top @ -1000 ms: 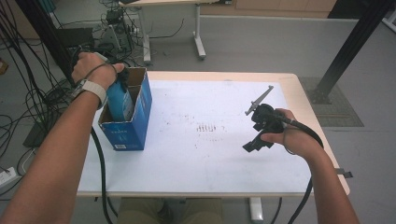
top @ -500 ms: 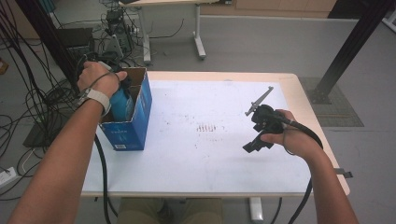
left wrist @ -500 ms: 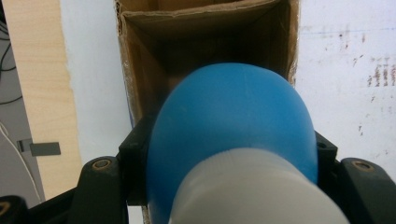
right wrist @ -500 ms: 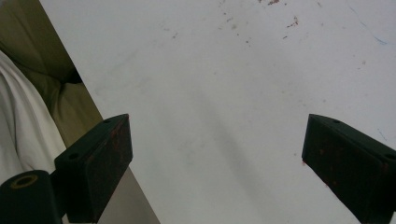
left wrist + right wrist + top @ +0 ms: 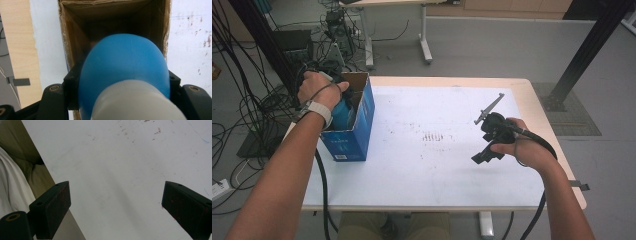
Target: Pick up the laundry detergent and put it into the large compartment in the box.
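One blue bottle point(image 5: 125, 72) with a whitish cap end toward the camera sits clamped between the left tool's point(image 5: 122, 82) jaws, pads pressed on either side of its body. It hangs in the mouth of an open cardboard box point(image 5: 75, 32), brown inside; the box floor below the bottle is dark and hard to read. The bottle's lower end is cut off by its own bulk in the left gripper view.

High view: the box point(image 5: 354, 135) is blue outside and stands upright at the table's point(image 5: 412, 175) left edge. The bottle point(image 5: 341, 112) shows as a blue sliver under the left hand point(image 5: 319, 90), which covers most of the left tool; label text on the box is too small to make out.

Right tool point(image 5: 116, 202): jaws wide apart, nothing between them, white marked tabletop beyond. In the high view the right tool point(image 5: 482, 156) is held above the right half of the table by the right hand point(image 5: 517, 147), well apart from the box. A cable point(image 5: 537, 142) loops from it past the wrist.

Speckled marks point(image 5: 434, 136) lie mid-table, between box and right tool.
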The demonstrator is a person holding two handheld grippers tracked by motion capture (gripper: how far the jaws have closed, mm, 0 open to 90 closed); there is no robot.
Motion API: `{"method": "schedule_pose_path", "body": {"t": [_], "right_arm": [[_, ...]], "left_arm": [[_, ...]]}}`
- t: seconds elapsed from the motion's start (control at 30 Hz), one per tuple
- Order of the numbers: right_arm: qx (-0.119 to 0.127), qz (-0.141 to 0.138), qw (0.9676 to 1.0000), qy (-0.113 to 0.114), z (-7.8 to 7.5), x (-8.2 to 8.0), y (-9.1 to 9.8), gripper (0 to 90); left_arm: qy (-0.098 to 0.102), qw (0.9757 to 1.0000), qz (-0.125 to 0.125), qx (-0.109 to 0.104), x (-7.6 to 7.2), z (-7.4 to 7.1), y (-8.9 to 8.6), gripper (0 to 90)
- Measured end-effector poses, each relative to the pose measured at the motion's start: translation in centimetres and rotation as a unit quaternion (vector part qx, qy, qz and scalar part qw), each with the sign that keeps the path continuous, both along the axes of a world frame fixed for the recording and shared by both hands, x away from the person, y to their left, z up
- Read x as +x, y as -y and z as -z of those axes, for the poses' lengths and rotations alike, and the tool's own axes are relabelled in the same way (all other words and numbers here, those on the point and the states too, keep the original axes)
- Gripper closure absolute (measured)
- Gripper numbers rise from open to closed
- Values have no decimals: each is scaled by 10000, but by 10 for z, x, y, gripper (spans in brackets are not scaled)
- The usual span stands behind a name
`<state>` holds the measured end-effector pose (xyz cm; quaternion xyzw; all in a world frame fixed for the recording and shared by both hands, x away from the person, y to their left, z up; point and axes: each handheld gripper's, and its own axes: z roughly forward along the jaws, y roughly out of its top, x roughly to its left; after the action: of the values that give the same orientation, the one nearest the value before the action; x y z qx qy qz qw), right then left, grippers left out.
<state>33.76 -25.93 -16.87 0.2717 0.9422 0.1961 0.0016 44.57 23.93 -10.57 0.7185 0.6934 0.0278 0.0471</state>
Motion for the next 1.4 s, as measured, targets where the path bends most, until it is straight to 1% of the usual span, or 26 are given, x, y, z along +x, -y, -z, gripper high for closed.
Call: {"method": "schedule_pose_path", "body": {"t": [0.13, 0.2, 0.33, 0.5, 0.53, 0.6, 0.9, 0.93, 0.97, 1.03, 1.07, 1.13, 1.23, 1.4], "right_arm": [[2, 2, 10000, 3, 0, 0, 0, 84], [-19, -16, 10000, 3, -1, 0, -1, 84], [-13, -3, 10000, 2, 0, 0, -1, 84], [-7, -5, 10000, 6, 0, 0, -1, 85], [9, -5, 10000, -6, 0, 0, -1, 84], [-5, -6, 10000, 0, 0, 0, 0, 85], [1, -7, 10000, -12, 2, 1, 1, 84], [1, -10, 10000, -16, 2, 2, 1, 85], [2, -18, 10000, -14, 2, 2, 1, 85], [-1, -15, 10000, -22, 3, 2, 0, 85], [-7, -17, 10000, -25, 3, 2, 0, 84], [-3, 15, 10000, -40, 3, 2, 0, 85], [-7, 7, 10000, -47, 3, 3, 0, 84], [-4, 4, 10000, -43, 4, 2, 0, 84]], "left_arm": [[-13, 10000, 39, -11, 1, 5, 1, 378], [36, 10000, 63, 5, 0, 7, 2, 378], [20, 10000, 69, 34, 1, 11, 4, 378], [46, 9999, 64, 76, 0, 15, 6, 378], [24, 9999, 90, 60, 1, 16, 6, 378], [51, 9999, 84, 58, 0, 18, 5, 378], [-8, 9999, 123, 87, 3, 27, 7, 378], [4, 9999, 146, 90, 2, 28, 7, 377], [70, 9998, 150, 102, 1, 28, 7, 377], [-22, 9998, 174, 118, 3, 30, 8, 377], [-1, 9998, 162, 117, 3, 31, 8, 377], [-28, 9998, 174, 101, 4, 32, 8, 377], [-17, 9998, 177, 81, 3, 35, 7, 377], [-92, 9998, 166, 85, 5, 41, 6, 377]]}}
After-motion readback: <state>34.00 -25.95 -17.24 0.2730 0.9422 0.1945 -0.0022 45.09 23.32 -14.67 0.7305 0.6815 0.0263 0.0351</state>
